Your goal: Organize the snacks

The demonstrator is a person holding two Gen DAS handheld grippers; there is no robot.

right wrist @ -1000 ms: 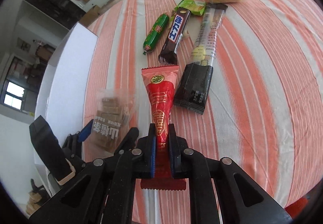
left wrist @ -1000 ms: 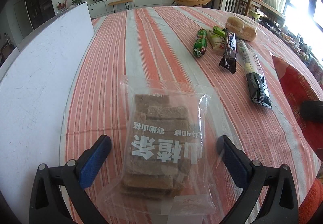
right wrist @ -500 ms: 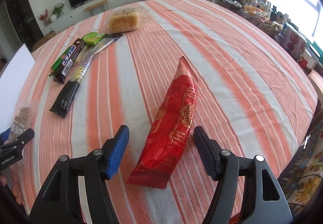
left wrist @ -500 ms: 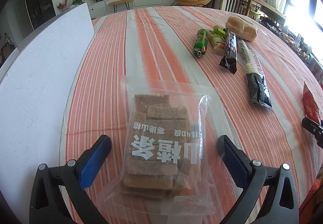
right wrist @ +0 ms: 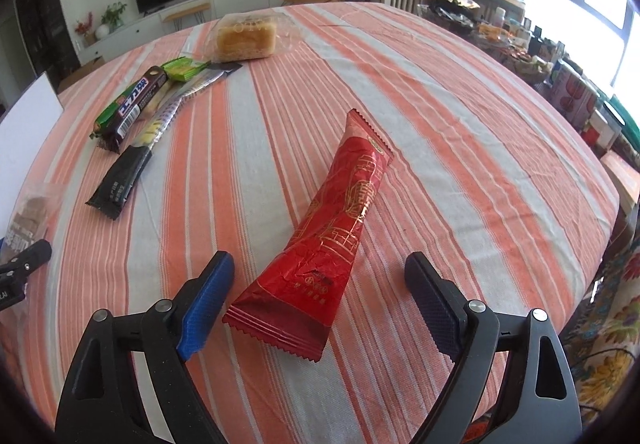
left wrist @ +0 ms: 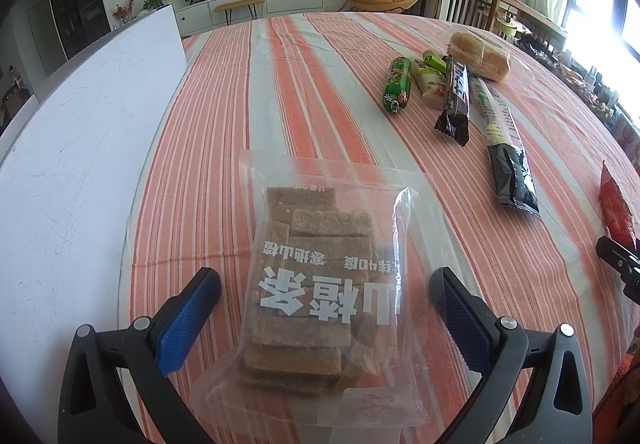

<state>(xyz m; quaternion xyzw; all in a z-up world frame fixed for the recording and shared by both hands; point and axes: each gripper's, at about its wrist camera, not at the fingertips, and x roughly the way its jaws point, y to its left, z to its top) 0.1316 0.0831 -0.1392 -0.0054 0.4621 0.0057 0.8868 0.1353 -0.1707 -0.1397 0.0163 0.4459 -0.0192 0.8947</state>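
Both sets of tongs gape: left gripper straddles clear bag by table's near edge, right gripper straddles red pouch. Pinch pouch mid-body, square, before lifting toward snack row.

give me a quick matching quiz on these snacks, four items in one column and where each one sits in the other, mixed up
Column one:
1. clear bag of brown bars
2. red packet
3. bread loaf in clear wrap
4. green sausage stick

Column two:
A. far end of the snack row, nearest the TV side
B. between the open fingers of the left gripper
C. left-most in the snack row, seen from the left wrist
D. between the open fingers of the right gripper

Pairs: 1-B, 2-D, 3-A, 4-C
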